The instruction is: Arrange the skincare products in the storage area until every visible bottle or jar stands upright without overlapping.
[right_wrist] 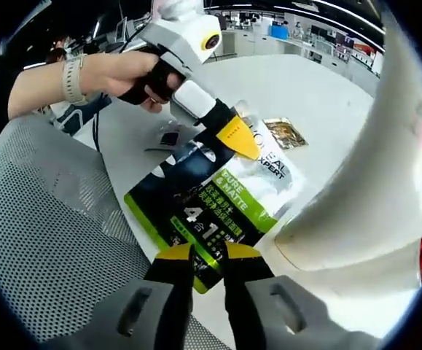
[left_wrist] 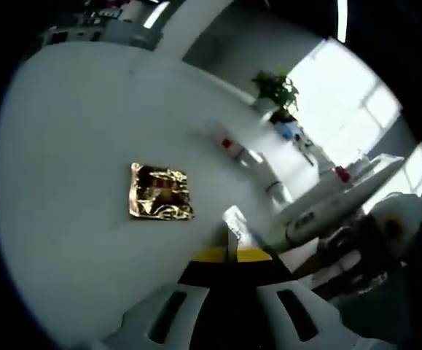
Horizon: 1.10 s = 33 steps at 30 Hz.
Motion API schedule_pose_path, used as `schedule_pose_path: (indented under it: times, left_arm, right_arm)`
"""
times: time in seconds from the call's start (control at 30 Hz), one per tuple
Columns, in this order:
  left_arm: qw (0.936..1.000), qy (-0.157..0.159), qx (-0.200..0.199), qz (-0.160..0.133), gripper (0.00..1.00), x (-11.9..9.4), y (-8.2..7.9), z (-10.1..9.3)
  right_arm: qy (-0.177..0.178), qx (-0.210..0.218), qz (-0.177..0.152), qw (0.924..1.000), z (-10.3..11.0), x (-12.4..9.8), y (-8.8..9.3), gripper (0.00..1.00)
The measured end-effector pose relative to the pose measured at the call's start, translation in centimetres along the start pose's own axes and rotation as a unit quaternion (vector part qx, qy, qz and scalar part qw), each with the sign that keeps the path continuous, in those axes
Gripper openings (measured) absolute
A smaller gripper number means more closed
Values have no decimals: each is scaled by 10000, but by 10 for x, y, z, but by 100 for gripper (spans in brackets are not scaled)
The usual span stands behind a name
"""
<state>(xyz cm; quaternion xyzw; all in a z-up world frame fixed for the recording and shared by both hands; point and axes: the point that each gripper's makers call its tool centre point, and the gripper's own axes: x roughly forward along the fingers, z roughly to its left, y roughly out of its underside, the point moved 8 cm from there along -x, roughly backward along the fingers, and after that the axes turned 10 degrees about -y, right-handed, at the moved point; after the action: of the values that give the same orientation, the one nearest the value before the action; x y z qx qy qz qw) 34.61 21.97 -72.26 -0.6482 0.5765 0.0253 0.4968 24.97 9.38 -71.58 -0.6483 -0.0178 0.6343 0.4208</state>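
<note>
Gripping one green sachet (right_wrist: 218, 211), right gripper (right_wrist: 209, 257), left gripper (right_wrist: 238, 138), one gold packet (left_wrist: 160, 192)

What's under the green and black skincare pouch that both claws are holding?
The pouch hangs above the white table, its lower corner over a grey mesh chair. The gold foil sachet lies farther back. Anything directly beneath the pouch is hidden.

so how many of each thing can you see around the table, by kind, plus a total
green and black product pouch: 1
gold foil sachet: 1
white tube lying down: 1
potted plant: 1
mesh chair back: 1
grippers, left and right: 2
total: 7
</note>
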Motion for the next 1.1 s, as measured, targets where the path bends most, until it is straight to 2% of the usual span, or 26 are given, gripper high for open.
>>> schedule_pose_path:
  times: [0.27, 0.4, 0.53, 0.6, 0.67, 0.7, 0.83, 0.9, 1.03, 1.1]
  left_arm:
    - [10000, -1, 40, -2, 0, 1, 0, 1]
    - [9998, 0, 214, -48, 0, 1, 0, 1]
    - [9989, -128, 393, -207, 0, 1, -4, 2]
    - [9967, -294, 635, -423, 1, -1, -10, 5]
    - [9969, -287, 601, -420, 2, -5, -11, 5]
    - [9950, -402, 705, -581, 3, -7, -15, 7]
    - [9891, -717, 920, -899, 16, -17, -27, 12]
    - [9864, -820, 1055, -962, 19, -23, -32, 11]
    - [9819, -695, 1625, -684, 21, -26, -30, -2]
    - [9785, -710, 1877, -483, 28, -24, -24, -7]
  right_arm:
    - [15, -84, 76, 9999, 0, 1, 0, 16]
    - [16, -74, 121, 9999, 0, 1, 0, 16]
    - [31, -61, 140, 9999, 0, 2, 0, 16]
    - [33, -77, 147, 9999, 0, 2, 0, 16]
    - [36, -92, 157, 9998, 0, 2, 0, 16]
    - [36, -94, 160, 9998, 0, 2, 0, 16]
    - [36, -74, 163, 9998, 0, 2, 0, 16]
    - [37, -82, 171, 9998, 0, 2, 0, 16]
    - [31, -88, 178, 9998, 0, 2, -1, 16]
    - [25, -90, 186, 9998, 0, 2, -1, 16]
